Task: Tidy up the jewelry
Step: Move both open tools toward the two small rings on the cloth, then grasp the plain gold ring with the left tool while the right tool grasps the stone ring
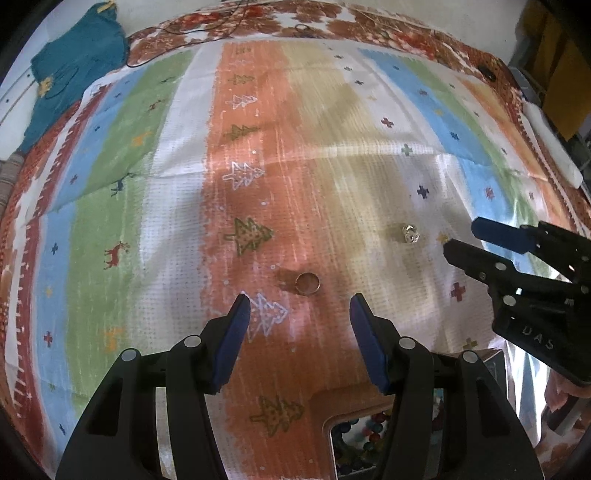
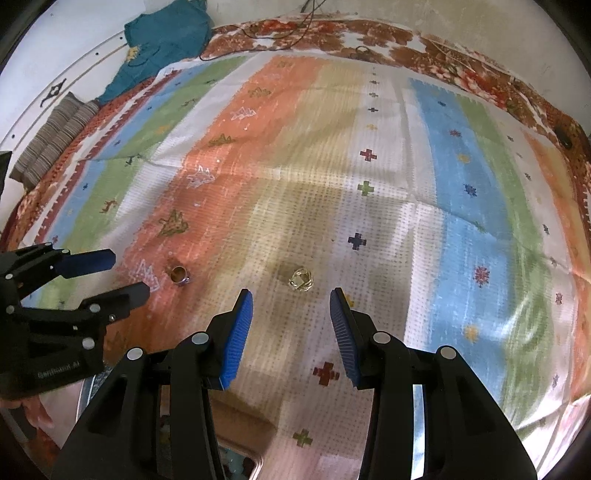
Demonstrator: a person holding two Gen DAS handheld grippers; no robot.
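Observation:
A gold band ring (image 1: 307, 283) lies on the striped cloth just ahead of my open, empty left gripper (image 1: 301, 304). It also shows in the right wrist view (image 2: 179, 275). A pale ornate ring (image 2: 301, 279) lies just ahead of my open, empty right gripper (image 2: 291, 297). It also shows in the left wrist view (image 1: 410, 233). The right gripper (image 1: 460, 234) appears at the right of the left wrist view, the left gripper (image 2: 129, 273) at the left of the right wrist view. A wooden box (image 1: 328, 402) with colourful beads sits under the left gripper.
The colourful striped cloth (image 1: 177, 155) covers the surface. A teal garment (image 1: 77, 62) lies at the far left. A black cable (image 1: 207, 35) runs along the far edge. A white object (image 1: 554, 147) lies at the right edge. A corner of the box (image 2: 240, 432) shows below the right gripper.

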